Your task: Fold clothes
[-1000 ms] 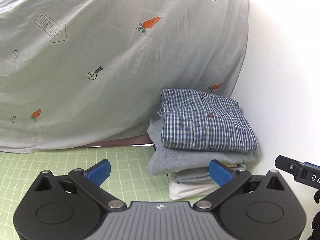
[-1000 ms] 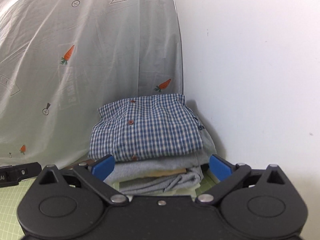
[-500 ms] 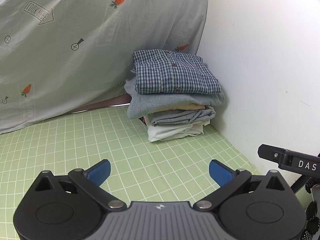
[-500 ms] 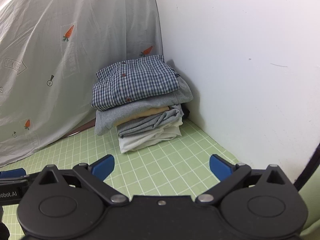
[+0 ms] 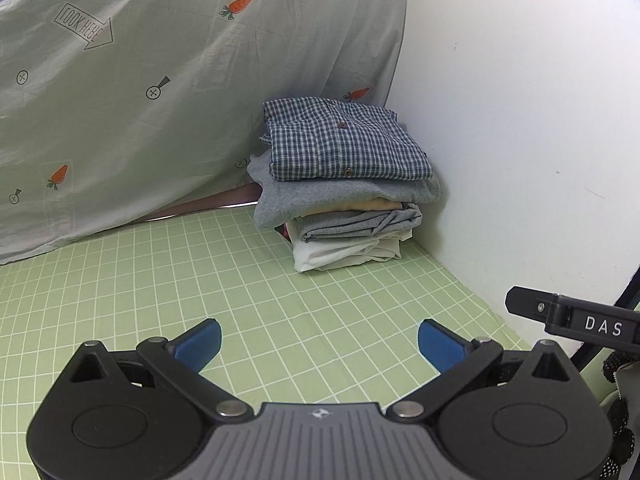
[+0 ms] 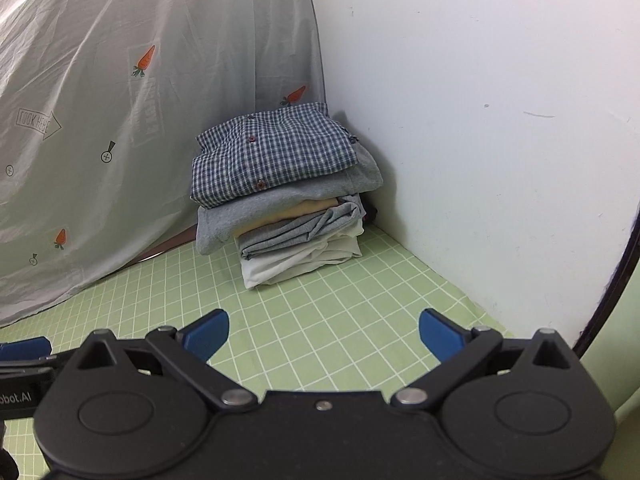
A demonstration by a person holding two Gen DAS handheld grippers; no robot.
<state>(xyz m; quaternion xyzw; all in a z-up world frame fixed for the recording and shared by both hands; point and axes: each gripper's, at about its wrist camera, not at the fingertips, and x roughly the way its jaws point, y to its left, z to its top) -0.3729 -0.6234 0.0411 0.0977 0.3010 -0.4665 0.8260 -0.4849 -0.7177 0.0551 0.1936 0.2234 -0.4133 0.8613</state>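
A stack of folded clothes stands in the far corner on a green grid mat (image 5: 328, 300). A blue checked shirt (image 5: 344, 144) lies on top, over a grey garment (image 5: 336, 196), a tan one, another grey one and a white one (image 5: 344, 250). The stack also shows in the right wrist view, with the checked shirt (image 6: 272, 156) on top. My left gripper (image 5: 318, 344) is open and empty, well short of the stack. My right gripper (image 6: 322, 336) is open and empty, also back from the stack. The right gripper's edge (image 5: 572, 320) shows at the left view's right side.
A grey sheet with carrot prints (image 5: 160, 92) hangs behind the stack on the left. A white wall (image 5: 520, 120) closes the right side. The mat (image 6: 360, 312) runs up to the wall. The left gripper's edge (image 6: 24, 354) shows at the lower left.
Both grippers have drawn back from the stack, which now sits farther off with green mat showing in front. Both stay open and empty.
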